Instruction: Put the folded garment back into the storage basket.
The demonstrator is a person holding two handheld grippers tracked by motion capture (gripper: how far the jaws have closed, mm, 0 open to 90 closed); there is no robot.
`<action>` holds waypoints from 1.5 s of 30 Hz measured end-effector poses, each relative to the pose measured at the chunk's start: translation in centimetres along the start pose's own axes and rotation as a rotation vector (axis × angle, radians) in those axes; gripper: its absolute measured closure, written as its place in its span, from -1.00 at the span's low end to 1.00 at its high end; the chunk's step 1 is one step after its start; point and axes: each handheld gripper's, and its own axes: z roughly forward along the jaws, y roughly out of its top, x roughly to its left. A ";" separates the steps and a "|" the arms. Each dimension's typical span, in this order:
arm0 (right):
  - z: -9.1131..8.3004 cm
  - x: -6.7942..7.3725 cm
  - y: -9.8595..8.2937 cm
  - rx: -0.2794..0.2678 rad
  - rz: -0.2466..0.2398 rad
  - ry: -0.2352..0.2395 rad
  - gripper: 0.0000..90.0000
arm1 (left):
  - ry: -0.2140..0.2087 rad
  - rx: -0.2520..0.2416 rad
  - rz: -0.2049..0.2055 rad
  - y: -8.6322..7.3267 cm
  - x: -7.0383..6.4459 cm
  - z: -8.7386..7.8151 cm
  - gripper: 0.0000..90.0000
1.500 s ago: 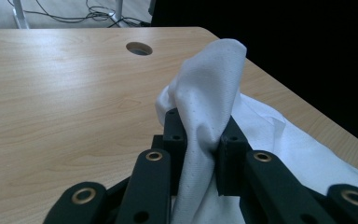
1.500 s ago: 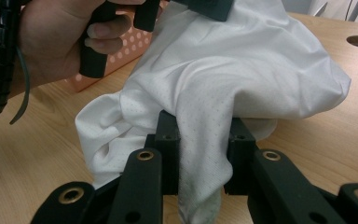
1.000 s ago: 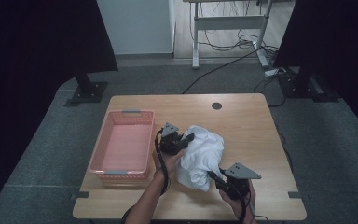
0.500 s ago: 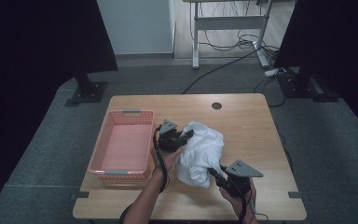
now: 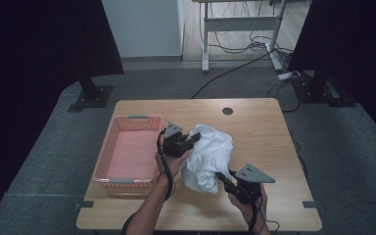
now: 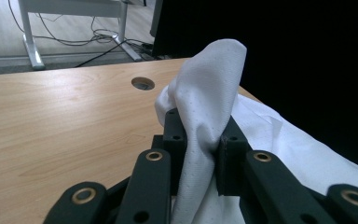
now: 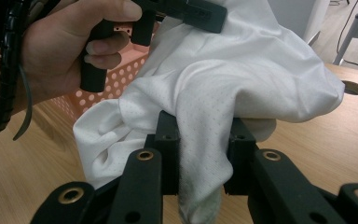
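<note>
Fabric fills the nearest part of the scene: in the right gripper view a fold of the white perforated garment (image 7: 223, 88) runs down between the two black jaws of the right gripper (image 7: 200, 140), which are closed tight on it. In the high view that gripper (image 5: 223, 177) sits at the near right of the wooden table (image 5: 269, 132), biting the garment's lower edge, with the grey three-cornered plate (image 5: 255, 174) on top of it.

A little farther in, the left gripper (image 5: 192, 140) holds the upper left part of the garment (image 5: 208, 156); in its own view the jaws of this gripper (image 6: 200, 140) are pinched narrow on a ridge of cloth (image 6: 209, 93) that stands up above them. The person's left hand (image 7: 70, 51) grips the handle just in front of the pink basket (image 7: 121, 79).

Compared with a second ago, the garment has drifted slightly left, toward the basket (image 5: 127, 156), and the left gripper has moved with it; the bundle looks more gathered and hangs between the two grips, partly off the tabletop. I judge that this is the carry phase: both holds look secure, and the cloth has only a short way left to reach the basket, whose floor lies bare.

Beyond, the round cable hole (image 5: 227, 111) marks the far table edge, and behind it stand a desk frame (image 5: 240, 24) and loose cables on the floor.
</note>
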 end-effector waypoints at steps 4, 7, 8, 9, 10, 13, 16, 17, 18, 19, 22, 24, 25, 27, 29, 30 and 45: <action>0.1 0.2 0.4 -0.004 -0.005 0.005 0.60 | 0.003 -0.002 0.006 0.3 0.0 -0.3 0.70; 0.3 0.4 0.7 -0.007 -0.007 0.007 0.60 | 0.008 -0.005 0.008 0.6 0.2 -0.5 0.70; 0.3 0.4 0.8 -0.009 -0.008 0.008 0.60 | 0.009 -0.006 0.008 0.6 0.2 -0.6 0.70; 0.3 0.5 0.8 -0.010 -0.008 0.009 0.60 | 0.010 -0.006 0.009 0.7 0.3 -0.7 0.70; 0.4 0.5 0.9 -0.011 -0.008 0.010 0.60 | 0.012 -0.008 0.008 0.7 0.4 -0.8 0.70; 0.5 0.7 1.2 -0.013 -0.012 0.012 0.60 | 0.016 -0.011 0.008 0.9 0.6 -1.1 0.70; 0.7 0.8 1.4 -0.014 -0.014 0.016 0.60 | 0.019 -0.014 0.006 1.0 0.8 -1.4 0.70; 0.8 0.8 1.4 -0.015 -0.014 0.017 0.60 | 0.020 -0.015 0.004 1.1 0.9 -1.5 0.70; 0.8 0.9 1.5 -0.016 -0.015 0.018 0.60 | 0.021 -0.016 0.007 1.1 0.9 -1.5 0.70; 0.9 0.9 1.5 -0.015 -0.014 0.018 0.60 | 0.023 -0.017 0.006 1.2 1.0 -1.6 0.70; 1.0 1.0 1.7 -0.018 -0.015 0.022 0.60 | 0.028 -0.020 0.008 1.3 1.2 -1.9 0.70; 1.2 1.1 1.9 -0.018 -0.016 0.025 0.60 | 0.031 -0.025 0.013 1.4 1.3 -2.2 0.70; 1.2 1.2 1.9 -0.018 -0.019 0.027 0.60 | 0.032 -0.027 0.014 1.4 1.3 -2.3 0.70; 1.3 1.3 2.1 -0.020 -0.023 0.030 0.60 | 0.036 -0.029 0.012 1.4 1.5 -2.5 0.70; 1.4 1.4 2.3 -0.022 -0.026 0.034 0.60 | 0.039 -0.030 0.010 1.4 1.7 -2.6 0.70; 1.5 1.4 2.3 -0.022 -0.025 0.035 0.60 | 0.040 -0.030 0.010 1.5 1.7 -2.7 0.70; 2.5 1.8 3.1 -0.033 -0.027 0.052 0.60 | 0.062 -0.038 0.009 1.7 2.7 -3.8 0.70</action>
